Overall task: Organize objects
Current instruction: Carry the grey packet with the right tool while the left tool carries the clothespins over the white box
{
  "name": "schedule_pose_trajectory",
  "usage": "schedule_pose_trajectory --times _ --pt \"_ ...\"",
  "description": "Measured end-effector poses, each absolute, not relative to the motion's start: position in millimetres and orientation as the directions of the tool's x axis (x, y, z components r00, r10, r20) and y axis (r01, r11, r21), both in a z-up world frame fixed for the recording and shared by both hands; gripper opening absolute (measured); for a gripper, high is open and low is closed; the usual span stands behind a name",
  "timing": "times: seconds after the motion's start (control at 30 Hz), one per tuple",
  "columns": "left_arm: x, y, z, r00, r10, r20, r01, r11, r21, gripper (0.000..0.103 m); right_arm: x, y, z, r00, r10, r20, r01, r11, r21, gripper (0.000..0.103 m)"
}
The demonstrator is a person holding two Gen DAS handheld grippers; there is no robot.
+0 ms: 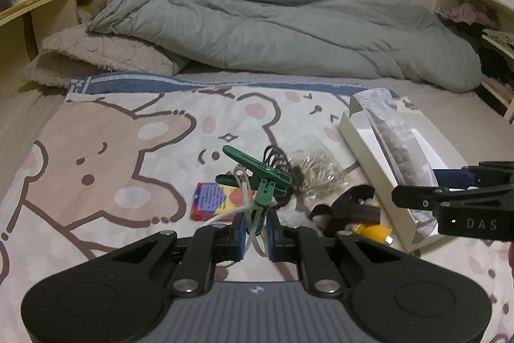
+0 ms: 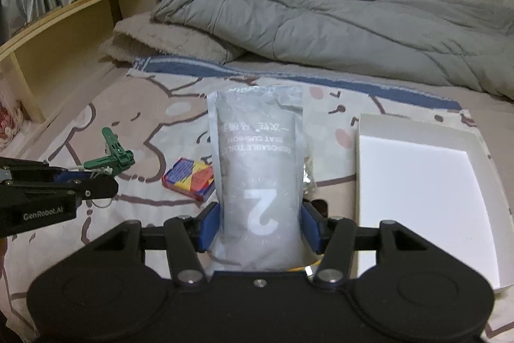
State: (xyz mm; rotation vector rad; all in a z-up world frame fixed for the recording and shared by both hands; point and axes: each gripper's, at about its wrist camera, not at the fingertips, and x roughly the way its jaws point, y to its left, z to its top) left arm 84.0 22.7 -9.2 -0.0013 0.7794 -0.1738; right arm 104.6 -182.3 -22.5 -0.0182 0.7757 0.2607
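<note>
My left gripper [image 1: 255, 233] is shut on the white cord loop [image 1: 249, 211] of a pair of green clips [image 1: 263, 179], which hang lifted above the bear-print blanket [image 1: 96, 150]. The same green clips [image 2: 112, 156] show at the left of the right wrist view. My right gripper [image 2: 260, 224] is shut on a grey pouch [image 2: 260, 176] printed with a large 2, held upright off the bed. An open white box [image 2: 424, 192] lies just right of it. In the left wrist view the pouch [image 1: 401, 143] hangs over the white box [image 1: 369, 163].
On the blanket lie a colourful small box [image 1: 218, 198], a clear bag of bands [image 1: 321, 172], a black spiral hair tie [image 1: 276, 156], a brown claw clip [image 1: 350, 208] and a yellow item [image 1: 372, 230]. A grey duvet [image 1: 289, 31] fills the back. A wooden shelf [image 2: 64, 18] runs along the left.
</note>
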Motion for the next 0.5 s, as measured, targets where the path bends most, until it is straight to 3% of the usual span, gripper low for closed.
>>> schedule_pose_trajectory --times 0.5 --pt "108.9 -56.0 -5.6 0.698 -0.257 -0.668 0.236 0.964 -0.124 0.015 121.0 -256.3 -9.7 0.738 0.086 -0.669 -0.098 0.995 0.019 0.056"
